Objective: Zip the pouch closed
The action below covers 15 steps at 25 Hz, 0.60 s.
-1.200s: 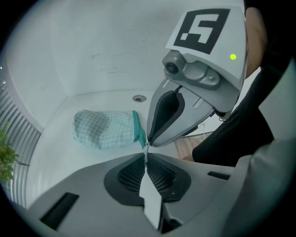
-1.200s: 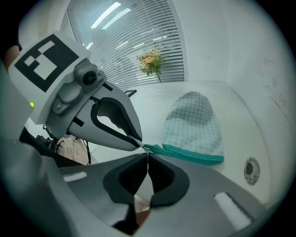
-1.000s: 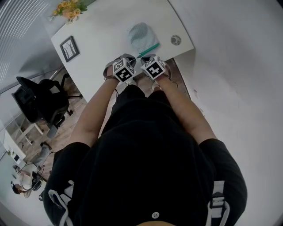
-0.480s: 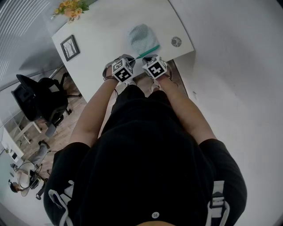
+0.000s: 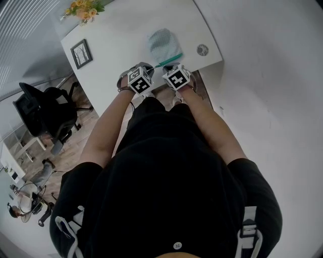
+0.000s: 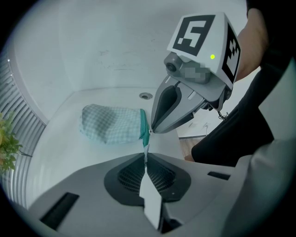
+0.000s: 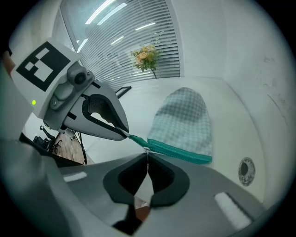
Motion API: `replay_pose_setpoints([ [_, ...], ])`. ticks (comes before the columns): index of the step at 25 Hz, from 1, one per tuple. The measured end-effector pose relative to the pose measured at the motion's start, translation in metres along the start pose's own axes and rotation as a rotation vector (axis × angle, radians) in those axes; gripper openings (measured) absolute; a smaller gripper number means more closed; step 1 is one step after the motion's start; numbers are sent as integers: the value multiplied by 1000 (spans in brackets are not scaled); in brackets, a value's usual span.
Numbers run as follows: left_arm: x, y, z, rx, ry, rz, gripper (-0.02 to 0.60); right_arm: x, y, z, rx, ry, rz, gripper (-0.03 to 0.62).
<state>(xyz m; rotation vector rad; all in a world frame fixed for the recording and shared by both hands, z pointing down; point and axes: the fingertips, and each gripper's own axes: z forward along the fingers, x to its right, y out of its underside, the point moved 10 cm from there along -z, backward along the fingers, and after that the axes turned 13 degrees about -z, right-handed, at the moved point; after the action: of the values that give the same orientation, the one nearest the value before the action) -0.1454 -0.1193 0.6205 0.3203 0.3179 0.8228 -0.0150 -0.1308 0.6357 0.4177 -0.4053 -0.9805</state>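
A pale green checked pouch (image 5: pixel 163 41) lies on the white table (image 5: pixel 116 45), its teal zipper (image 5: pixel 169 59) along the near edge. In the right gripper view the pouch (image 7: pixel 183 118) shows its zipper (image 7: pixel 180 151) running right from my jaws. My right gripper (image 7: pixel 147 156) is shut on the small metal zipper pull (image 7: pixel 147 149) at the zipper's left end. My left gripper (image 6: pixel 146 154) is shut on the teal tape end (image 6: pixel 146 138) sticking out past that end. Both grippers sit side by side at the table's front edge, tips almost touching.
A round cable grommet (image 5: pixel 202 49) sits in the table right of the pouch. A framed picture (image 5: pixel 81 54) and a vase of flowers (image 5: pixel 81 9) stand at the table's left side. A black office chair (image 5: pixel 43 113) stands on the floor at the left.
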Motion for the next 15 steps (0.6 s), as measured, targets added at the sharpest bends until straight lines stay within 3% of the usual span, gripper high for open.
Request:
replay_pose_setpoints([
  [15,-9,12,-3,-12,-10,-14,20,15,9,-2,-23,42,31,14],
])
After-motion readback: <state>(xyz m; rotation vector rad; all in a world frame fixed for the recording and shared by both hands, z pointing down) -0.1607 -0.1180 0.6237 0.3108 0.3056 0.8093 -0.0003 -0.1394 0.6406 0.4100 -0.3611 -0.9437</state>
